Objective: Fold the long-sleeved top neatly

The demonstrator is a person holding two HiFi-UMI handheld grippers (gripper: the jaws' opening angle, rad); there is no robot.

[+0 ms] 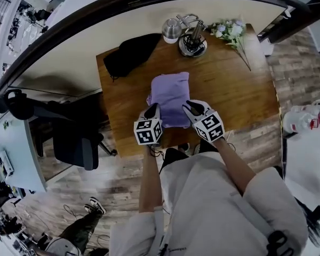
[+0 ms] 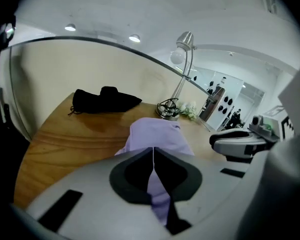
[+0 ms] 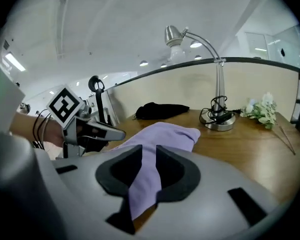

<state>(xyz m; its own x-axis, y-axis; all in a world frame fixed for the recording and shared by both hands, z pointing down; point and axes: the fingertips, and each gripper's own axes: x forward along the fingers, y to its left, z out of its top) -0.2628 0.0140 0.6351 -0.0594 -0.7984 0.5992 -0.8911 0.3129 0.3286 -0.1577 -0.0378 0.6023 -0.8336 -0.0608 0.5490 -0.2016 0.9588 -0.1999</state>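
Top: I see the purple long-sleeved top (image 1: 170, 97) folded into a compact bundle at the middle of the wooden table (image 1: 229, 89). Its near edge runs into both of my grippers.

Left gripper: my left gripper (image 2: 153, 154) has its jaws pressed together on a thin strip of the purple fabric, at the bundle's near left corner.

Right gripper: my right gripper (image 3: 149, 156) has its jaws narrow and clamped on a thicker fold at the near right corner. A tail of the fabric hangs below the pads.

Spacing: both grippers sit side by side at the near edge, with only the top's width between them.

Far side: a black cloth (image 1: 130, 53) lies at the far left corner, apart from the top. A lamp (image 1: 192, 42) stands behind the top with a cup (image 1: 172, 30) just beside it. White flowers (image 1: 229, 30) lie to the right.
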